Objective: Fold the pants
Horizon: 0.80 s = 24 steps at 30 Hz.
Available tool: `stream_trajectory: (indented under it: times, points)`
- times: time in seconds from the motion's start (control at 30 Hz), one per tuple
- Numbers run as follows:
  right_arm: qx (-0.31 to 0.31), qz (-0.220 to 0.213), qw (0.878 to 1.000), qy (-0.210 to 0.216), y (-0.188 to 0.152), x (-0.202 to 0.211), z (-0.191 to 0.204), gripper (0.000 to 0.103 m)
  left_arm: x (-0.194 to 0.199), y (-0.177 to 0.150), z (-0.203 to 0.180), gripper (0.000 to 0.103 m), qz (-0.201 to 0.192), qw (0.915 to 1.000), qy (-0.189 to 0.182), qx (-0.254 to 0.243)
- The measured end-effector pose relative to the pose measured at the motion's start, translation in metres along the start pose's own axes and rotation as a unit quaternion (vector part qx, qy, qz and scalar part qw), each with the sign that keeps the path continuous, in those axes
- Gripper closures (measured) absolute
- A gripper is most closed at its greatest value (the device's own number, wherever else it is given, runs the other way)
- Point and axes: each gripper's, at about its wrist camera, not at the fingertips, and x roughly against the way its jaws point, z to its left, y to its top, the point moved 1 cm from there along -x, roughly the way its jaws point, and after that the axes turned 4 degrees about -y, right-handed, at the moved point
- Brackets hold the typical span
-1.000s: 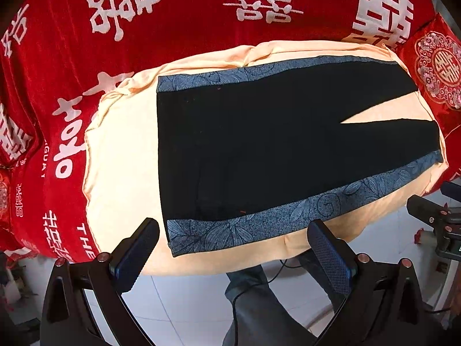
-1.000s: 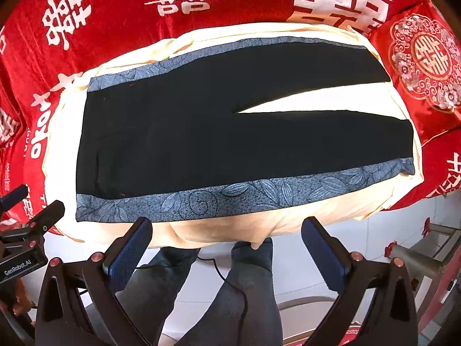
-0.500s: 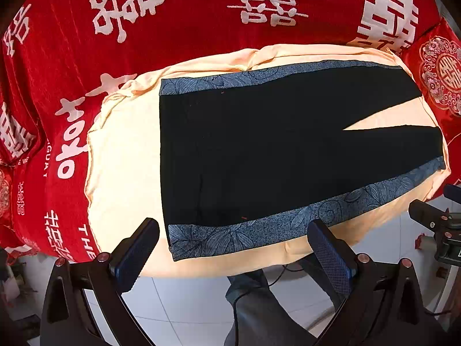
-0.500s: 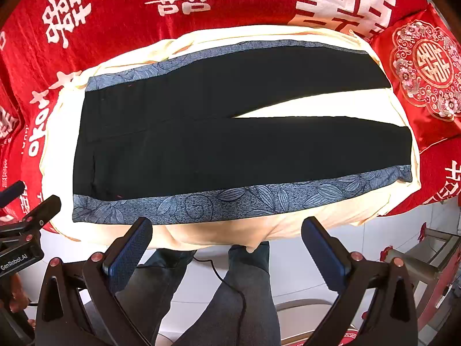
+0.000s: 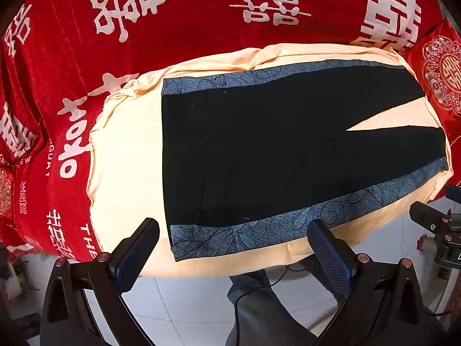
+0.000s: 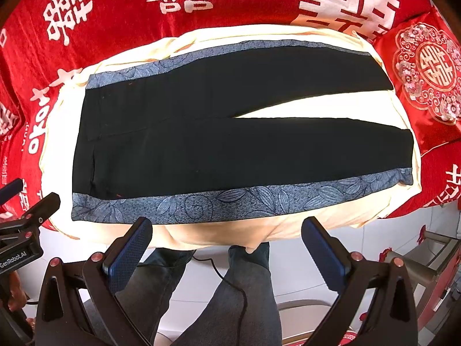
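Note:
Black pants point(image 5: 259, 150) with blue leaf-patterned side stripes lie flat and spread on a cream cloth point(image 5: 126, 155), waistband to the left, legs splayed to the right. They also show in the right wrist view point(image 6: 219, 144). My left gripper point(image 5: 233, 242) is open and empty, hovering just off the near edge by the waistband corner. My right gripper point(image 6: 227, 239) is open and empty, hovering off the near edge by the middle of the near leg's blue stripe point(image 6: 230, 201).
A red blanket point(image 5: 173, 23) with white characters covers the bed around the cream cloth. A red embroidered cushion point(image 6: 426, 75) lies at the right. The person's legs point(image 6: 230, 297) and a cable are on the white tiled floor below.
Both grippers have drifted slightly lower or closer to the bed edge; the pants sit a little lower in each view. The pants have not moved.

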Motion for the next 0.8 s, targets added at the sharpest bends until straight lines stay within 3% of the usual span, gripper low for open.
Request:
stream_trajectory:
  times: [0.4, 0.8]
  points:
    - [0.031, 0.003, 0.999, 0.012, 0.002, -0.007, -0.01, 0.0, -0.006, -0.003, -0.01, 0.0, 0.016, 0.9995, 0.011, 0.026]
    - [0.093, 0.022, 0.995, 0.031, 0.001, -0.031, -0.039, 0.0, 0.001, -0.026, -0.036, 0.0, 0.029, 0.9899, 0.035, 0.135]
